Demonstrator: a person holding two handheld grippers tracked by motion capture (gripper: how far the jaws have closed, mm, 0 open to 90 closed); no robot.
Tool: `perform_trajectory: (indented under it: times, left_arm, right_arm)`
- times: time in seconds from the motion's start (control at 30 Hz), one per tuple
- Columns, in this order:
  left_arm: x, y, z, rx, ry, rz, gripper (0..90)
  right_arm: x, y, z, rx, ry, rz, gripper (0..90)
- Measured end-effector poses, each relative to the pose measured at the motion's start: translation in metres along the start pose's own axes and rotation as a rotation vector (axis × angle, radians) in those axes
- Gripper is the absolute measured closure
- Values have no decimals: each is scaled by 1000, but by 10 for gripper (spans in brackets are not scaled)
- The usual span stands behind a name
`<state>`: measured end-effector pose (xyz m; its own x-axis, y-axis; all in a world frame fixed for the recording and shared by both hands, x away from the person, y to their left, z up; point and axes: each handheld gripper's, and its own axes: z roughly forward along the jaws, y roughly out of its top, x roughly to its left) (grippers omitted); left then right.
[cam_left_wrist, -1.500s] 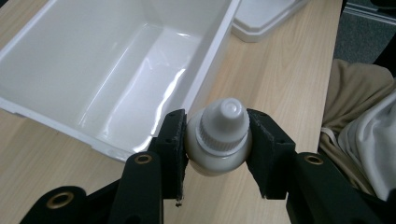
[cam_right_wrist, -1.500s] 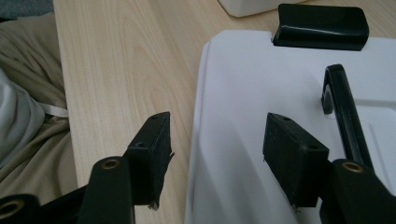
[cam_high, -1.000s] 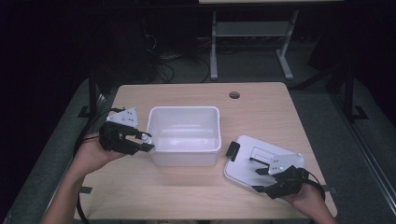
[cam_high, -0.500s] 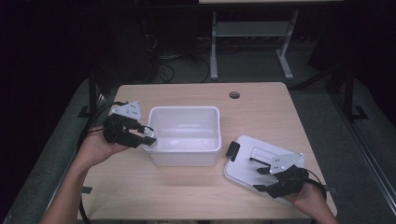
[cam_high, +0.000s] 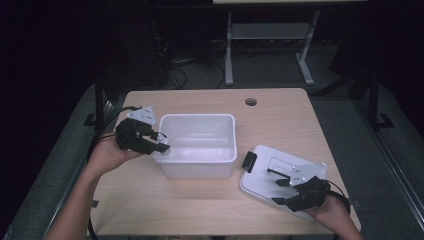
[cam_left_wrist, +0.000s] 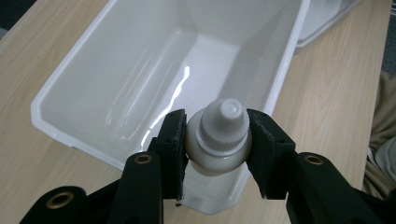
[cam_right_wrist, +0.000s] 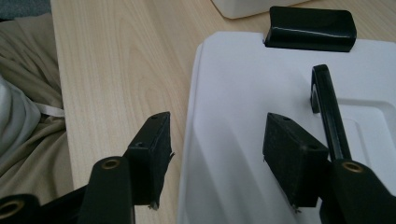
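Observation:
My left gripper (cam_left_wrist: 215, 128) is shut on a small white bottle (cam_left_wrist: 219, 140) with a ribbed cap, pads pressing on both sides below the cap. It hovers at the near left corner of an open white plastic bin (cam_high: 200, 118), whose inside (cam_left_wrist: 187, 60) looks bare. In the high view that gripper (cam_high: 161, 148) reaches the bin's left rim. My right gripper (cam_right_wrist: 218, 126) stands open over the edge of a white lid (cam_right_wrist: 261, 70); one jaw is above the table, the other above the lid. The lid (cam_high: 267, 172) lies flat to the right of the bin, and the right gripper (cam_high: 282, 192) is at its near edge.
The lid carries a black latch (cam_right_wrist: 308, 28) at its far end and a thin black handle (cam_right_wrist: 327, 98). The wooden table (cam_high: 280, 115) has a round cable hole (cam_high: 251, 102) at the back. Beige cloth (cam_right_wrist: 28, 107) shows past the table's near edge.
My left gripper has shifted slightly toward the bin's left rim with the bottle in it. The right gripper and the lid have not moved.

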<state>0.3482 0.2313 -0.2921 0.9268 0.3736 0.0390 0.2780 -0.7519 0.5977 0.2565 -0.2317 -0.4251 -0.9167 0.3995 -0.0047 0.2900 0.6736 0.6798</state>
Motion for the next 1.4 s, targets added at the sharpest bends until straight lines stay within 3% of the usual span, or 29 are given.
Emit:
perform_trajectory:
  times: [0.47,1.07,1.4]
  left_arm:
    - [5,-7,18,19,-15,-41,594]
    - [4,-5,30,60,-8,-22,593]
    - [7,-22,34,30,-1,-70,593]
  right_arm:
    - [-1,-1,0,3,3,5,412]
    - [-2,-2,-3,-5,-4,0,412]
    - [-3,-1,-2,2,1,0,411]
